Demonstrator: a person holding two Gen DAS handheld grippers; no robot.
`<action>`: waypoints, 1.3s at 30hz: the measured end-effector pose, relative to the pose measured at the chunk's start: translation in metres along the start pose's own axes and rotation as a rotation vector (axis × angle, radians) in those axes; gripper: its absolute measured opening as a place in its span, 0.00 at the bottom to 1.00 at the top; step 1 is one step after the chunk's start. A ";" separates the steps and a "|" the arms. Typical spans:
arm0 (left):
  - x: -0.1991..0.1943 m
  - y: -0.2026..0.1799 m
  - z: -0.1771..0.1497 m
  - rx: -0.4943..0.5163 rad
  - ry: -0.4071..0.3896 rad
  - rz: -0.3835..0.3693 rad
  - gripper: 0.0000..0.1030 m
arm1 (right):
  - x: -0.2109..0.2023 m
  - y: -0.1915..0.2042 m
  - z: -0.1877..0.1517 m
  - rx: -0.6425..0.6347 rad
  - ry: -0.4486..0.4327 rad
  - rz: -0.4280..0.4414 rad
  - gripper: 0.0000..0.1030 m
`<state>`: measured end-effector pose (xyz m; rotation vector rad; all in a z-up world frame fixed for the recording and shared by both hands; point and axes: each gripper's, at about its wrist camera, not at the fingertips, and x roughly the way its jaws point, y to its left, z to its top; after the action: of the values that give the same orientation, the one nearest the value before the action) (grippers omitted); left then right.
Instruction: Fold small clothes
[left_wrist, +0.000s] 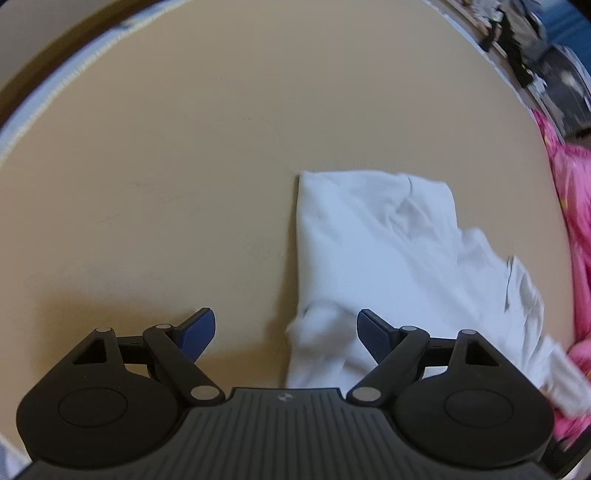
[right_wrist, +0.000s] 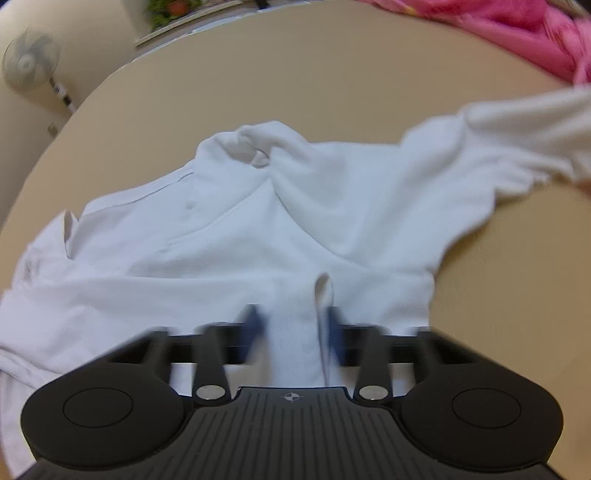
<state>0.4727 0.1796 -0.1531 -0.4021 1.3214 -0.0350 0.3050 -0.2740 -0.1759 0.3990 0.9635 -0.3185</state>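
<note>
The white shirt (right_wrist: 258, 221) lies on the counter (left_wrist: 166, 147), partly folded. Left gripper (left_wrist: 286, 334) hangs wide and empty; right gripper (right_wrist: 291, 332) pinches a fold. Pink clothes (right_wrist: 517, 33) wait.

Soft indoor light; motion blur (worst right view); fisheye-bent edges.

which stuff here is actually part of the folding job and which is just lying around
Part of the job:
- white shirt, partly folded on the table
- right gripper, white fabric between its blurred fingers
- left gripper, jaws open at the shirt's edge

Just lying about:
- pink cloth at the table's edge
- standing fan in the background
</note>
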 end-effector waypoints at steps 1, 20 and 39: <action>0.006 0.000 0.008 -0.020 0.014 -0.012 0.79 | -0.005 0.005 0.002 -0.035 -0.015 0.019 0.07; 0.041 -0.021 0.036 0.026 -0.065 -0.064 0.27 | 0.039 -0.032 0.064 0.015 -0.006 -0.029 0.33; 0.009 0.008 0.043 0.198 -0.074 -0.129 0.69 | 0.001 0.197 -0.034 -0.054 0.221 0.729 0.48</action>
<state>0.5140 0.1966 -0.1555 -0.3158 1.2049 -0.2544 0.3659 -0.0842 -0.1571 0.7132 0.9729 0.4201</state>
